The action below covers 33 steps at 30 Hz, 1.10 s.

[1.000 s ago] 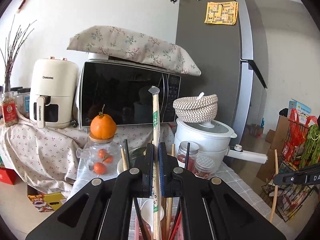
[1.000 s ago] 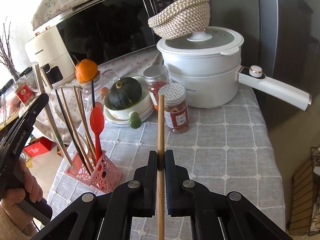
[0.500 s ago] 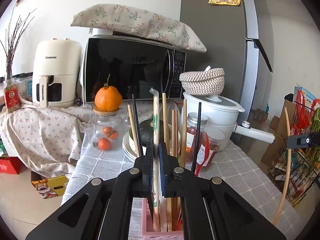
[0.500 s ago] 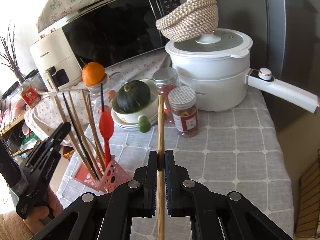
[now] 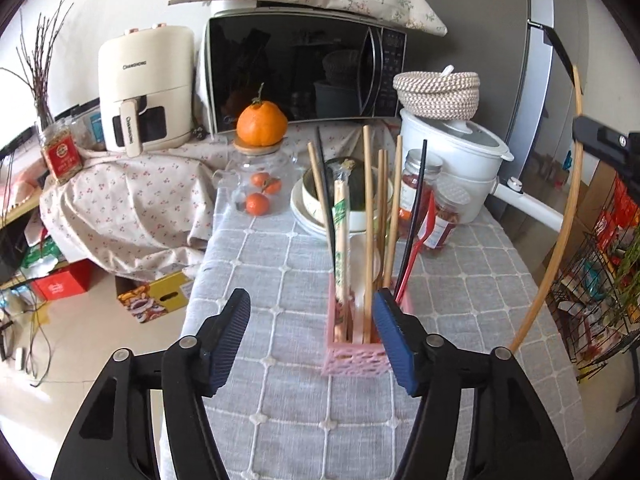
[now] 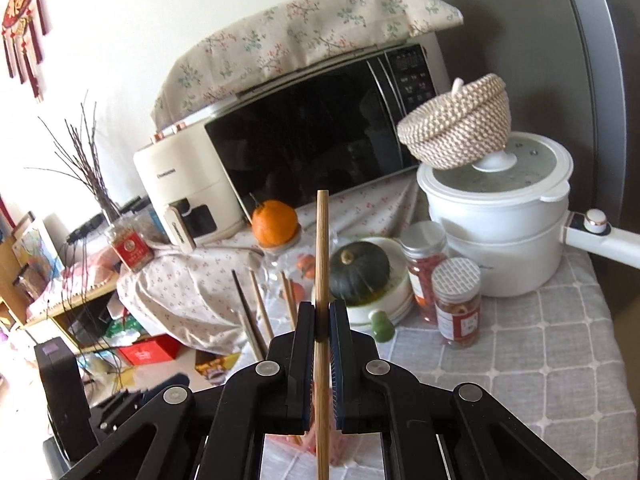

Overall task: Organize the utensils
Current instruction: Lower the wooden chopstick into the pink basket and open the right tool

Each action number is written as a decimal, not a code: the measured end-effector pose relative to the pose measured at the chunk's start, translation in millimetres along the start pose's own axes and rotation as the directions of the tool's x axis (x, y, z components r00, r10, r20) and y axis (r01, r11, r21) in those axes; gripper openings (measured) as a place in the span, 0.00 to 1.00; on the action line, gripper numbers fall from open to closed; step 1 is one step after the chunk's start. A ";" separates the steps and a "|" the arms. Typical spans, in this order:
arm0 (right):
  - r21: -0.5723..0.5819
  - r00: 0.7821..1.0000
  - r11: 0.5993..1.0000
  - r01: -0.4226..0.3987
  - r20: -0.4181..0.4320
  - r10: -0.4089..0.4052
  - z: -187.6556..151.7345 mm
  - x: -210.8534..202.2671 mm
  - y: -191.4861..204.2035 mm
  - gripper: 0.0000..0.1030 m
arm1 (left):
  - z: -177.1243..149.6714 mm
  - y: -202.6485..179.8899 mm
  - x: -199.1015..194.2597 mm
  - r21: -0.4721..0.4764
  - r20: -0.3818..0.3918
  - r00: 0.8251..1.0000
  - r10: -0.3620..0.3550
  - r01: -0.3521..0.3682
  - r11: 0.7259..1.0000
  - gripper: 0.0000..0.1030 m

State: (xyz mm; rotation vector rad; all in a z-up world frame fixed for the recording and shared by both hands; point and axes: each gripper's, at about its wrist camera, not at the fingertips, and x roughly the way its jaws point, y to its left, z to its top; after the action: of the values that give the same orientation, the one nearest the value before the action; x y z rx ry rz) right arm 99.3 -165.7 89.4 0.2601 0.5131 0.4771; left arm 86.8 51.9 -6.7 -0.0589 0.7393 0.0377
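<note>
1. Right gripper (image 6: 322,322): jaws clamped on a long plain bamboo chopstick (image 6: 322,240), held upright, top end well above the jaws. In the left wrist view the same stick shows as a curved pale rod at far right (image 5: 560,224), well right of the holder.
2. Left gripper (image 5: 312,328): jaws spread wide, holding nothing, hovering just in front of the pink perforated plastic utensil holder (image 5: 356,354) on the grey checked table (image 5: 288,408).
3. Step in hand, as I judge it: drop the right-hand chopstick into the holder w/ the rest.
4. To do it well: bring the lower tip over the holder's open top, keep the stick near vertical, lower till the tip is inside the walls, then let go. Holder looks light, so a sideways push could tip it.
5. Aim for a gap; the sticks inside splay out and could deflect the tip. Left gripper is close enough to get in the way, or to steady the holder if needed.
6. Holder contents: several plain wooden chopsticks (image 5: 368,216), a paper-sleeved disposable pair w/ green print (image 5: 341,236), two black chopsticks (image 5: 416,208), a red plastic spoon (image 5: 420,244) leaning to the holder's right side.
7. Behind the holder: white bowl w/ a dark green squash (image 6: 359,266), and a clear glass jar w/ small oranges inside (image 5: 258,192) plus a big orange on its lid.
8. Right of the bowl: two glass jars of reddish stuff (image 6: 456,304), lids on; contents not clear.
</note>
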 end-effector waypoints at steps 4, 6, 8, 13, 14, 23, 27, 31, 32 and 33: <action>0.004 0.997 0.999 -0.037 0.074 0.036 3.9 5.4 6.9 0.05 | -16.0 15.2 8.5 -0.024 -0.062 0.998 0.012 -0.014 1.000 0.73; 0.017 0.994 0.998 -0.052 0.100 0.050 2.5 11.3 6.5 0.05 | -20.9 20.0 17.2 -0.018 -0.097 0.995 0.018 -0.020 1.000 0.73; 0.021 0.990 0.997 -0.068 0.124 0.065 0.6 18.4 6.0 0.05 | -24.6 25.4 24.8 -0.019 -0.123 0.992 0.034 -0.036 0.999 0.73; 0.039 0.981 0.995 -0.096 0.173 0.088 -8.4 35.9 -0.1 0.05 | -26.7 37.4 38.2 -0.048 -0.165 0.986 0.018 -0.027 0.998 0.73; 0.044 0.981 0.994 -0.097 0.175 0.088 -10.7 40.0 -1.2 0.05 | -26.6 39.0 39.3 -0.055 -0.164 0.986 0.016 -0.026 0.998 0.73; 0.024 0.987 0.997 -0.074 0.147 0.070 -38.6 72.5 1.4 0.05 | -26.5 36.6 42.4 -0.052 -0.143 0.990 0.003 -0.010 0.999 0.73; 0.020 0.991 0.998 -0.064 0.118 0.061 -49.2 83.8 1.9 0.06 | -27.2 34.1 43.4 -0.051 -0.140 0.990 -0.002 -0.005 0.999 0.73; 0.000 0.996 0.999 -0.043 0.084 0.043 -60.8 92.4 4.0 0.06 | -28.4 31.9 44.0 -0.045 -0.143 0.990 -0.001 -0.006 0.999 0.74; -0.005 0.997 0.999 -0.039 0.072 0.040 -63.7 95.5 4.4 0.06 | -28.7 31.5 44.6 -0.045 -0.146 0.989 -0.001 -0.005 0.999 0.74; -0.010 0.997 0.999 -0.035 0.062 0.035 -66.5 97.9 4.9 0.06 | -29.0 31.3 45.1 -0.047 -0.150 0.989 -0.002 -0.005 0.999 0.74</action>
State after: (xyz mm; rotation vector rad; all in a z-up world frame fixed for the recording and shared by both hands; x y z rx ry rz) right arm 137.5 -104.8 -4.8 0.2749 0.4466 0.5037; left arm 98.9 81.8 -59.8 -0.1072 0.8886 0.0528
